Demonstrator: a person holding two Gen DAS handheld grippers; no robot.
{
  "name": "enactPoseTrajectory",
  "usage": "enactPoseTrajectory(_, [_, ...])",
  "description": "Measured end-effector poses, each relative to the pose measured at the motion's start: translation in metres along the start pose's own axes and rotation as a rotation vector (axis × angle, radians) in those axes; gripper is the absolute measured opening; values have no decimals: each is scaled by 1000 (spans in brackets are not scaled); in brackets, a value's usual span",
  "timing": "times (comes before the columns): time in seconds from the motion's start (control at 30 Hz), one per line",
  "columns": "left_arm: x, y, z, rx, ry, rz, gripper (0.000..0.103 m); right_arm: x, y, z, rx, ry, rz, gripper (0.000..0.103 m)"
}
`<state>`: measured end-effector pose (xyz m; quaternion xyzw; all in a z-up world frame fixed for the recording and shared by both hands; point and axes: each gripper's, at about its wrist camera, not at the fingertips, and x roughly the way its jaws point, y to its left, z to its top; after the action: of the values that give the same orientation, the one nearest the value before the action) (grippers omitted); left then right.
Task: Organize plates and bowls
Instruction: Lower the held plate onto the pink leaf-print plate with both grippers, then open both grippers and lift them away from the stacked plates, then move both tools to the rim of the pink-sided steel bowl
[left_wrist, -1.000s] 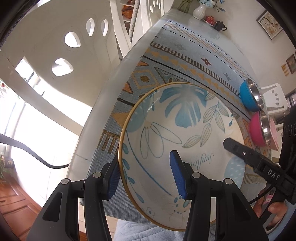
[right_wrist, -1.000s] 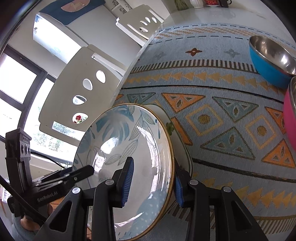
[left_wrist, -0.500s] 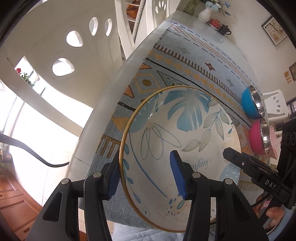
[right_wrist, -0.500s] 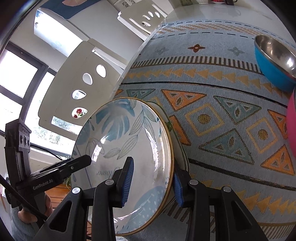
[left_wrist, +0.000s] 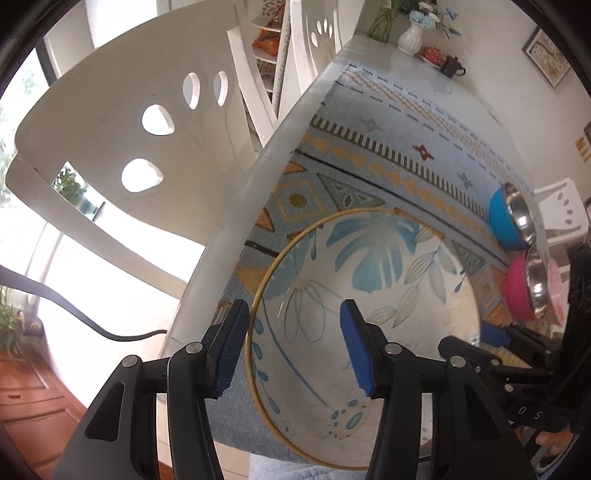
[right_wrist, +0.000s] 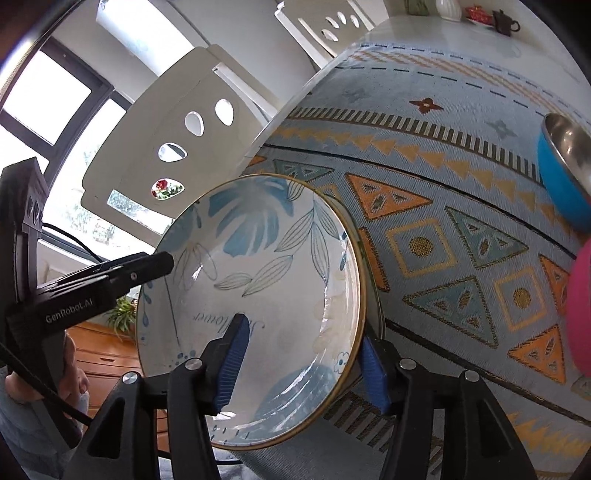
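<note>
Glazed ceramic, gold-rimmed and printed with blue leaves, made up the plate (left_wrist: 369, 295), which was held tilted above the near edge of the patterned cloth (right_wrist: 461, 206). Its rim was straddled at about 9 o'clock by the left gripper (left_wrist: 293, 345), whose pads stood apart with a gap showing, so no firm clamp could be read there. At about 4 o'clock the rim was pinched by the right gripper (right_wrist: 303, 360), one pad inside the well and one behind. A second rim was seen just behind the plate; whether it was also clamped could not be told. The plate was judged stiff, fairly heavy, slippery and breakable, best taken by opposite rim edges and kept low. A blue bowl (left_wrist: 511, 218) and a pink bowl (left_wrist: 526, 288) stood well apart at 2 o'clock.
</note>
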<state>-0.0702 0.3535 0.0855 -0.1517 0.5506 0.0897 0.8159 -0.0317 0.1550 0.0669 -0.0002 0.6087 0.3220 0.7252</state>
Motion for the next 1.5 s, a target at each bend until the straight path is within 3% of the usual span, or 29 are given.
enactPoseTrajectory(0.23, [-4,-14,7,24,-11,12,49,-7,0,0,-21,26,8,56])
enactPoseTrajectory(0.37, [-2,-25,10,45,-17,22,49,-17,-3,-3,-29,7,-36,68])
enactPoseTrajectory(0.53, [-2,-41,14,55,-11,-9,49,-32,-9,-4,-43,-20,-65,68])
enactPoseTrajectory(0.67, [-5,-70,18,119,-20,-42,49,-47,-26,-12,-13,-28,-85,68])
enactPoseTrajectory(0.9, [6,-148,23,249,20,-186,49,-105,-91,-46,194,-122,-168,68])
enactPoseTrajectory(1.13, [34,-233,18,405,103,-277,50,-149,-154,-87,449,-193,-212,71])
enactPoseTrajectory(1.33, [68,-282,18,475,181,-264,50,-157,-190,-105,601,-239,-152,71])
enactPoseTrajectory(1.5, [86,-299,22,481,210,-234,48,-151,-207,-102,663,-255,-120,71])
